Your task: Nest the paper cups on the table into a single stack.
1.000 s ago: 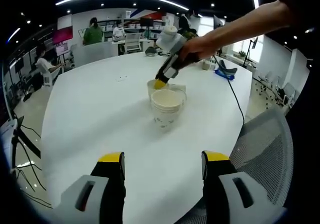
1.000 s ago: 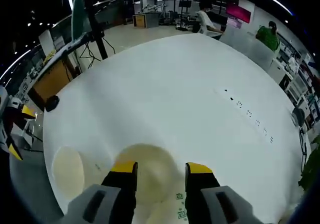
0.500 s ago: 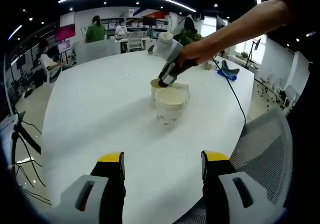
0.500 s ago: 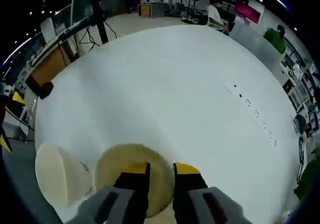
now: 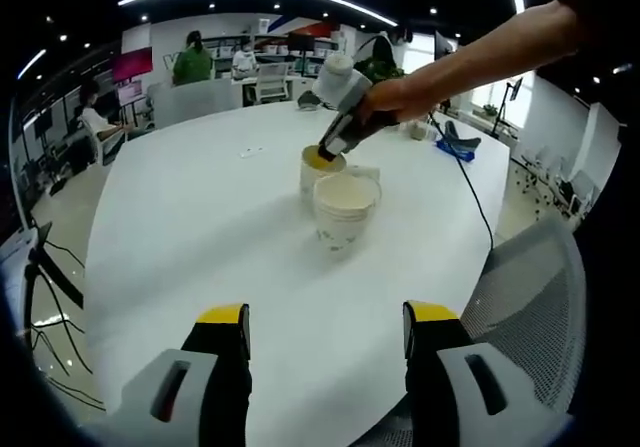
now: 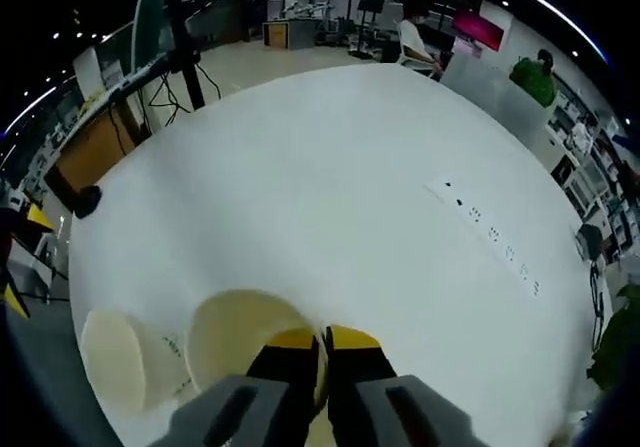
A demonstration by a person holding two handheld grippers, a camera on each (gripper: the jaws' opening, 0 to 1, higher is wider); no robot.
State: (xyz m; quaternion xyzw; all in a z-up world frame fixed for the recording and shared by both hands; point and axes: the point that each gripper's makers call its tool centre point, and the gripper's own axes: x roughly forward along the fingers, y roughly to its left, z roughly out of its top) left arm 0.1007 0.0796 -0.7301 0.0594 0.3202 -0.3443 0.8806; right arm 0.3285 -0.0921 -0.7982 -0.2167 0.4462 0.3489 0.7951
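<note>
Right gripper view — hand-held gripper (image 6: 309,339) pinches cup (image 6: 245,339) rim.

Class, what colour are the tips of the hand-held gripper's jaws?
Yellow, on dark jaws; the left hand-held gripper shows it best, in the left gripper view.

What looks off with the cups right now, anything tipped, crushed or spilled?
Nothing stands out. Both paper cups stand upright on the white table: the near cup untouched, the far cup pinched at its rim by the right claw. No spill or visible crushing.
</note>
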